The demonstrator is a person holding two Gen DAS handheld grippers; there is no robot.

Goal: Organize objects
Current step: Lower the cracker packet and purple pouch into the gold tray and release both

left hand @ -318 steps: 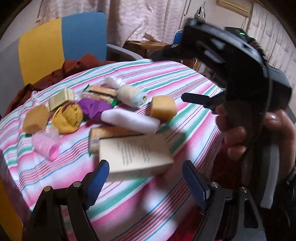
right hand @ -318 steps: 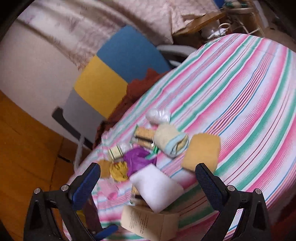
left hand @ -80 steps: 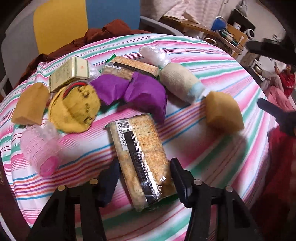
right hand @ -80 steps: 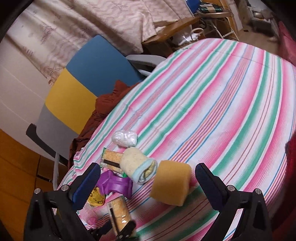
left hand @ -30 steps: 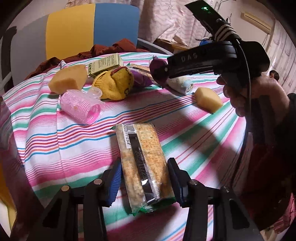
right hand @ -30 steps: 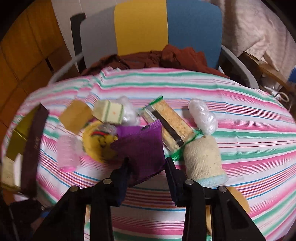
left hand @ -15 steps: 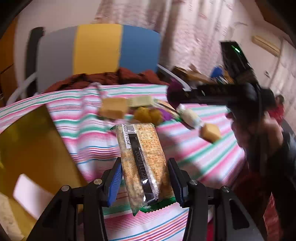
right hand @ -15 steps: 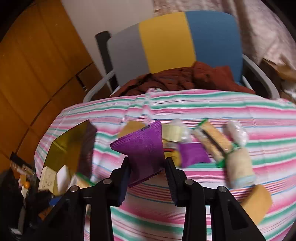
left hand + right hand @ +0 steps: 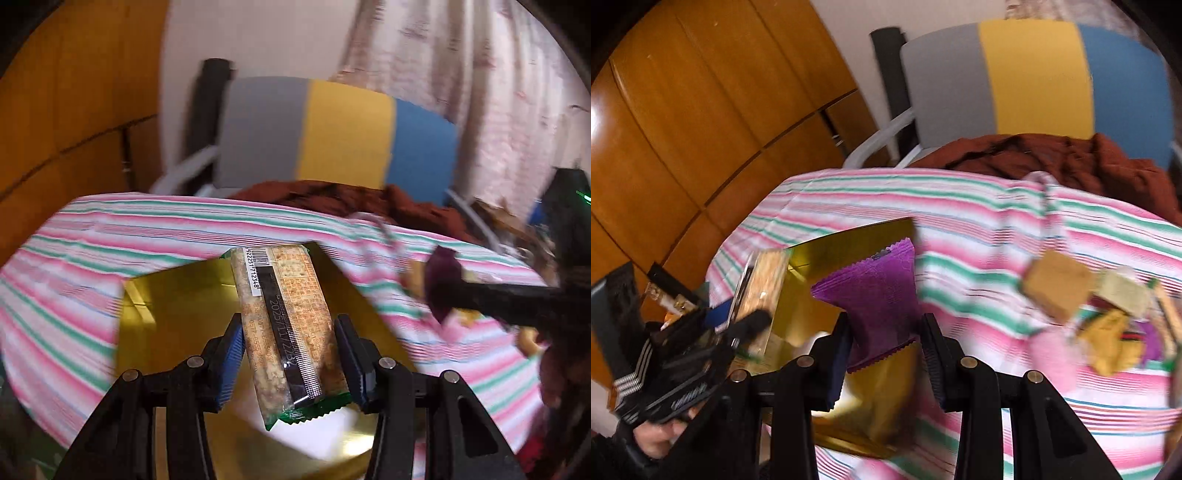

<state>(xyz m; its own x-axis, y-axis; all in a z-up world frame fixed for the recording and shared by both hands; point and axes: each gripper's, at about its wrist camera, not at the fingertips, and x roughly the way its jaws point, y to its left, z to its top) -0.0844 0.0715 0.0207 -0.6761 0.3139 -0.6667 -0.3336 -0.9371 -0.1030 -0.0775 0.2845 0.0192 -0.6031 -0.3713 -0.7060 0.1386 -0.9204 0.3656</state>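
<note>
My left gripper is shut on a long cracker pack with a black band and a barcode, held above a shiny gold box on the striped tablecloth. My right gripper is shut on a purple snack packet, also over the gold box. In the right wrist view the left gripper with the cracker pack shows at the left. In the left wrist view the right gripper with the purple packet comes in from the right.
Blurred on the cloth at the right lie a tan sponge, a pale box, a yellow knit item and a pink roll. A grey, yellow and blue chair with brown cloth stands behind the table.
Both grippers have swung left from the pile to above the gold box, carrying the cracker pack and the purple packet.
</note>
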